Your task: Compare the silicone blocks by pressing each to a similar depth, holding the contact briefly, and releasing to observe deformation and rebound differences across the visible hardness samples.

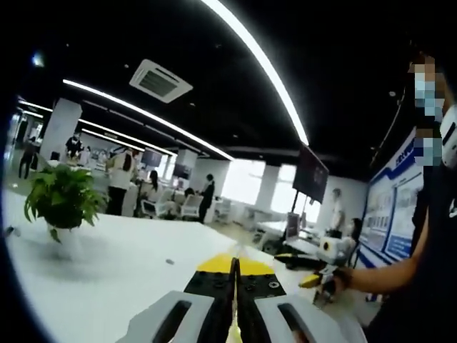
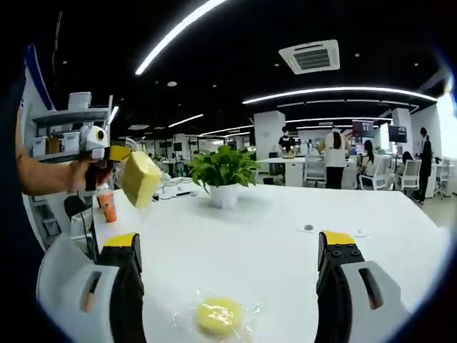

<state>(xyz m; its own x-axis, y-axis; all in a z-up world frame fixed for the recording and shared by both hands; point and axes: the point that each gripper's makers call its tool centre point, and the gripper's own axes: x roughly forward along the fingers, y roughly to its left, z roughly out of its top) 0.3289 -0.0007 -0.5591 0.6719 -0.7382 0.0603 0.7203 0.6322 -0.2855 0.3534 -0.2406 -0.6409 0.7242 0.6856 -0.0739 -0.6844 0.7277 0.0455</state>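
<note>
In the right gripper view my right gripper (image 2: 233,246) is open, its jaws wide apart above the white table (image 2: 271,229). A round yellow silicone block (image 2: 218,316) in a clear wrapper lies on the table between and just below the jaws, untouched. At the left of that view my left gripper (image 2: 107,153) is held up in a hand, shut on a squarish yellow block (image 2: 139,179) that hangs tilted in the air. In the left gripper view the left gripper (image 1: 234,266) has its jaws pressed together. The right gripper (image 1: 323,277) comes in from the right, above the table edge.
A potted green plant (image 2: 225,168) (image 1: 63,196) stands mid-table. An orange cup (image 2: 107,207) sits near the table's left edge, with a shelf (image 2: 68,121) behind it. A person's arm (image 1: 400,275) reaches in at the right. People and desks fill the office behind.
</note>
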